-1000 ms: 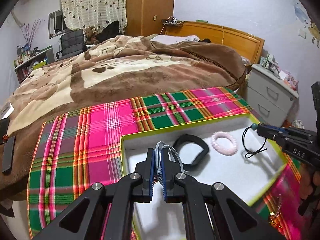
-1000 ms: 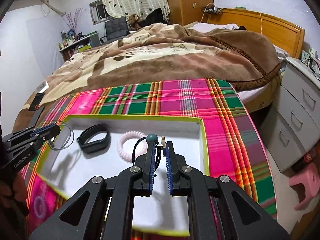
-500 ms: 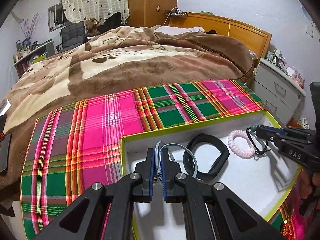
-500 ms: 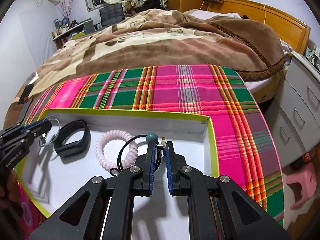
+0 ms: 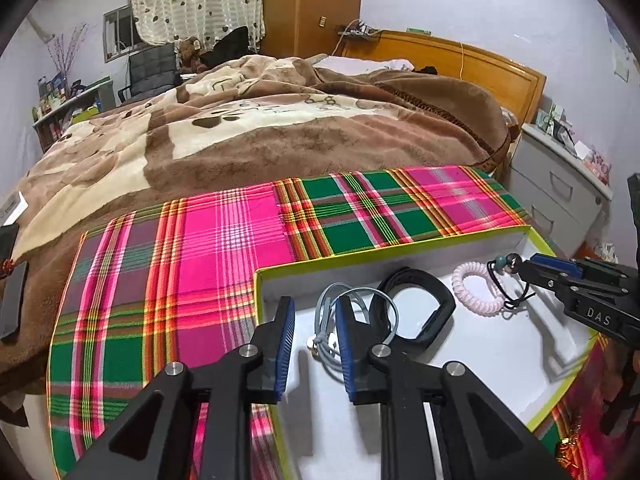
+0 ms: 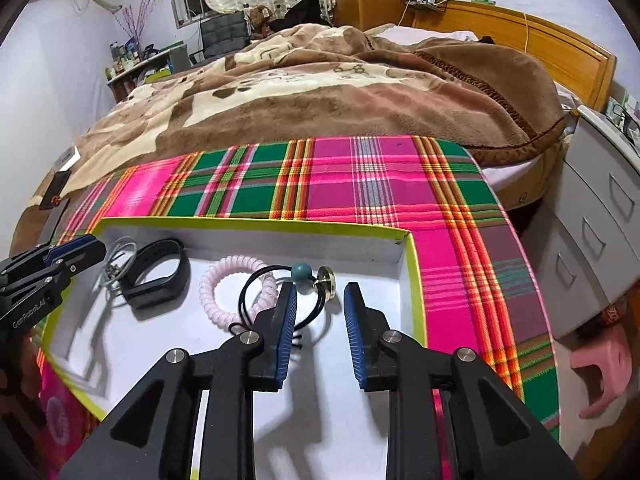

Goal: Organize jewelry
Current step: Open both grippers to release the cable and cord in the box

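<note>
A shallow white box with a yellow-green rim (image 5: 400, 246) (image 6: 256, 222) lies on the plaid cloth. My left gripper (image 5: 314, 308) (image 6: 92, 246) hangs over its left end, jaws opening. A grey cord bracelet (image 5: 332, 320) (image 6: 116, 264) lies loose between the pads on the box floor. My right gripper (image 6: 320, 292) (image 5: 524, 266) is over the right end, jaws opening too. A black elastic tie with a teal bead (image 6: 301, 272) (image 5: 500, 262) and a gold disc rests just ahead of its fingers, not pressed. A black wristband (image 5: 416, 312) (image 6: 160, 276) and a pink coil tie (image 5: 476, 288) (image 6: 236, 288) lie between them.
The pink and green plaid cloth (image 5: 224, 264) covers the foot of a bed with a brown blanket (image 5: 280, 132). A grey drawer unit (image 6: 592, 220) and a pink stool (image 6: 604, 368) stand to the right. A dark phone (image 5: 12, 300) lies at the left. Another pink coil (image 6: 56, 412) lies outside the box.
Both grippers were shut on their pieces and now stand apart. The grey bracelet and the black beaded tie have dropped free onto the box floor.
</note>
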`<move>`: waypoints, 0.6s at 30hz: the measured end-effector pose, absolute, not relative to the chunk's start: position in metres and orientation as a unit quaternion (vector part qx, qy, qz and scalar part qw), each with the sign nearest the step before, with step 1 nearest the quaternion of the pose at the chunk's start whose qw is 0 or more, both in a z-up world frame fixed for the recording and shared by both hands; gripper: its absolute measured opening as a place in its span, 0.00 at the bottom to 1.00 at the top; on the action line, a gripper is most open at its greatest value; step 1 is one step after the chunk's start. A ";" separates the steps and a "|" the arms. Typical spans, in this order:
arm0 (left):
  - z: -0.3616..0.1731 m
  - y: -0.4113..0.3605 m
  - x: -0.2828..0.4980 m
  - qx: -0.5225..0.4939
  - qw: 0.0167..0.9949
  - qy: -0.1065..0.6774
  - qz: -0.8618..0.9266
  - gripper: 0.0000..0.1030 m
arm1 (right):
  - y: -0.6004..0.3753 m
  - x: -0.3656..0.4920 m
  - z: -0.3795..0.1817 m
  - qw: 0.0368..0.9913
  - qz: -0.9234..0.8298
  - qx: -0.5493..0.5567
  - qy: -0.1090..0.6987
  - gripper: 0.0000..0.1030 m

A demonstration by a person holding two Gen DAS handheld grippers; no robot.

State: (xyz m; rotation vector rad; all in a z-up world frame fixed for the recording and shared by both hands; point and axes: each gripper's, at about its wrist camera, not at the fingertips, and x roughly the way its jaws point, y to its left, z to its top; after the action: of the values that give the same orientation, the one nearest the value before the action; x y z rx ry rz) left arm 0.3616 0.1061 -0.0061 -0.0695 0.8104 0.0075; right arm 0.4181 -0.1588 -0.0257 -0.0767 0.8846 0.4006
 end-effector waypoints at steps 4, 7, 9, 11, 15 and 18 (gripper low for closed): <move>0.005 0.106 0.345 -0.037 0.923 0.382 0.003 0.20 | -0.165 0.398 -0.011 0.891 0.199 -0.029 0.407 0.25; 0.017 0.103 0.327 -0.033 0.930 0.366 0.002 0.20 | -0.169 0.379 0.000 0.897 0.203 -0.028 0.391 0.25; 0.025 0.099 0.313 -0.032 0.935 0.354 0.000 0.20 | -0.171 0.366 0.006 0.900 0.207 -0.024 0.382 0.25; 0.031 0.096 0.297 -0.033 0.939 0.343 -0.004 0.20 | -0.174 0.350 0.012 0.902 0.213 -0.022 0.374 0.25; 0.039 0.086 0.260 -0.029 0.946 0.323 -0.006 0.20 | -0.179 0.317 0.020 0.908 0.217 -0.020 0.358 0.25; 0.041 0.080 0.230 -0.033 0.949 0.313 -0.008 0.20 | -0.183 0.292 0.025 0.912 0.219 -0.020 0.348 0.25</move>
State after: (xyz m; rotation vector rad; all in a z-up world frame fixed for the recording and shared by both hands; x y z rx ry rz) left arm 0.2304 0.0798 0.0411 -0.0678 0.6365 -0.0154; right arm 0.2919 -0.1832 0.0248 -0.0414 0.7163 0.4512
